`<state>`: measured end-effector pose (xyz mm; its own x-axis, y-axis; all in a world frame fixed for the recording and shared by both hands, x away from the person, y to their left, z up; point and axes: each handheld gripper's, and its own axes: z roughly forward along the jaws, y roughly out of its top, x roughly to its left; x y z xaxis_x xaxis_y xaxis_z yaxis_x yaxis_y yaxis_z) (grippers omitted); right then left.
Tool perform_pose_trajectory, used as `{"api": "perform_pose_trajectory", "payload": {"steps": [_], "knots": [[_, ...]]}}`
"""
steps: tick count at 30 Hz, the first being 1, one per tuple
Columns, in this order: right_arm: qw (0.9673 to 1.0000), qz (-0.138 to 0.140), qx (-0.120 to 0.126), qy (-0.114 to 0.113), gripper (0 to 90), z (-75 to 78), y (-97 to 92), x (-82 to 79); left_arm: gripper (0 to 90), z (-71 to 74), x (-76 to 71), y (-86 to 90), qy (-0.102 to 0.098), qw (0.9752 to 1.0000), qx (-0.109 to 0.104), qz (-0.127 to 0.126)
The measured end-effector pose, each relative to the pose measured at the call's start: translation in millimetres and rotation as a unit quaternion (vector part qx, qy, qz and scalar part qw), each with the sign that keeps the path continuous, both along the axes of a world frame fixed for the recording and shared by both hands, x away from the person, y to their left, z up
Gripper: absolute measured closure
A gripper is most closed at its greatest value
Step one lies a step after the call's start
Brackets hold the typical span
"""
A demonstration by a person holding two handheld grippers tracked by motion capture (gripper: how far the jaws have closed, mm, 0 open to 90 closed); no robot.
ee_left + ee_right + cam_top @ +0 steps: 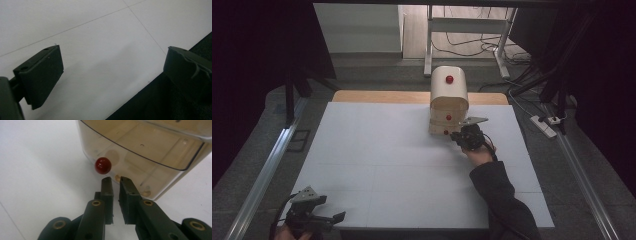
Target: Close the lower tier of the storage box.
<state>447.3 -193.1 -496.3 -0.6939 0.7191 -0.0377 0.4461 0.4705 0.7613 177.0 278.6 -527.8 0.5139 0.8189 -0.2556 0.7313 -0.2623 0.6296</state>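
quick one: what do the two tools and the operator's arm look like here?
Both tools, left tool and right tool, are black, each topped by a grey three-cornered plate. Left jaws are flat black rectangular pads with screw holes. Right linkage shows brass-coloured rivets. A black cable trails from the left tool. The right arm wears a dark sleeve.

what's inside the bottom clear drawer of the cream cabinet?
Through the translucent bottom drawer with the red round knob of the cream plastic drawer cabinet, only bare inner walls and base show. The far back corners are too murky to tell.
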Motion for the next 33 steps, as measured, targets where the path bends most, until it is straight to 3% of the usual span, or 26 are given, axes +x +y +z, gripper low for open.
{"api": "perform_pose_trajectory", "payload": {"steps": [26,33], "knots": [[0.9993,0.022,0.008,0.030,57.4,7.4,6.6,-18.2,2.9,0.0,-0.1,-0.2,0.000,1.0000,0.000,-0.001],[0.9990,0.027,0.012,0.034,46.6,8.7,7.3,-23.1,3.0,0.0,-0.1,-0.4,0.000,1.0000,0.000,-0.001]]}}
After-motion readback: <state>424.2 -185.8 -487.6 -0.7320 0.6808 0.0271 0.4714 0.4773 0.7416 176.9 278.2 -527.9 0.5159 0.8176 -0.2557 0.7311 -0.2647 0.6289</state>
